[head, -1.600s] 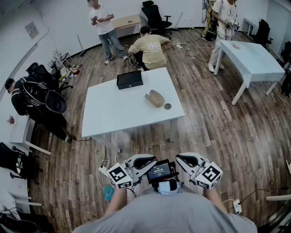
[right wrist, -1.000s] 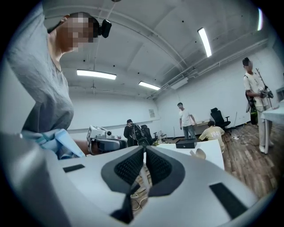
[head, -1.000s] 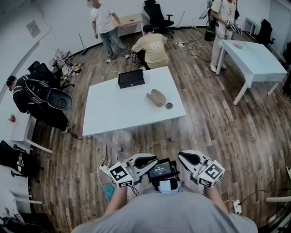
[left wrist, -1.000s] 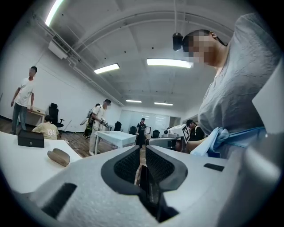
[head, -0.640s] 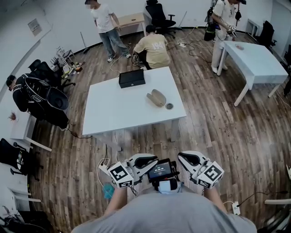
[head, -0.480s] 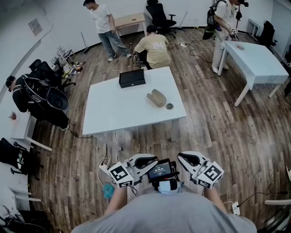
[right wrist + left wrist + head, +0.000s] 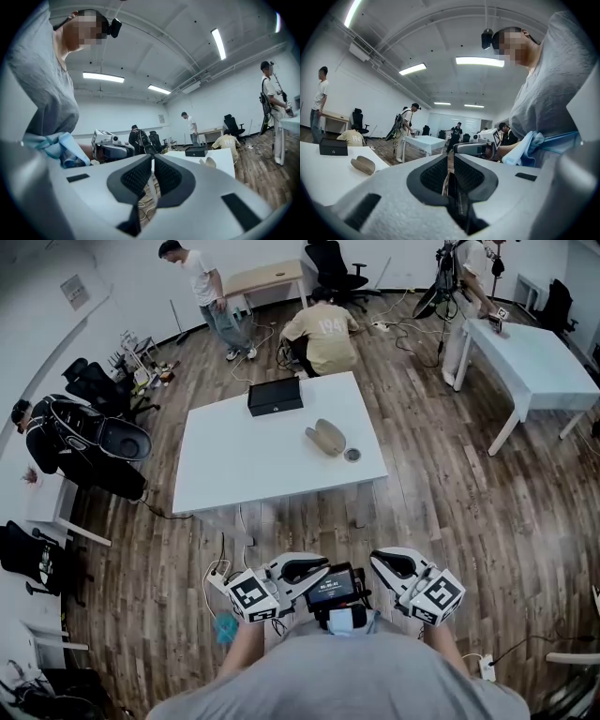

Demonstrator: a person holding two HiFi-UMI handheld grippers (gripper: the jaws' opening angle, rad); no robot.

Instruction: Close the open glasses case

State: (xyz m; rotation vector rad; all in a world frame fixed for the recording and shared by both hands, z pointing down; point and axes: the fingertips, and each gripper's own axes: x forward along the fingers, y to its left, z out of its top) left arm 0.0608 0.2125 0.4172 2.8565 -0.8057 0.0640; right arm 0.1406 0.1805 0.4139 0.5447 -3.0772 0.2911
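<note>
The tan glasses case [image 7: 325,437] lies open on the white table [image 7: 234,465], far ahead of me. It also shows in the left gripper view as the glasses case [image 7: 363,164] and, small, in the right gripper view as the glasses case [image 7: 209,162]. I hold both grippers close to my chest, well short of the table. My left gripper [image 7: 305,569] is shut with nothing between its jaws, as the left gripper [image 7: 450,157] shows. The right gripper [image 7: 392,565] is shut and empty too, seen again as the right gripper [image 7: 153,157].
A black box [image 7: 275,397] stands at the table's far edge and a small round object [image 7: 352,455] lies beside the case. Wooden floor with cables lies between me and the table. Several people, chairs and a second white table [image 7: 534,362] stand further back.
The table has drifted slightly nearer in the head view. The people at the back have shifted. Both grippers stay shut at my chest.
</note>
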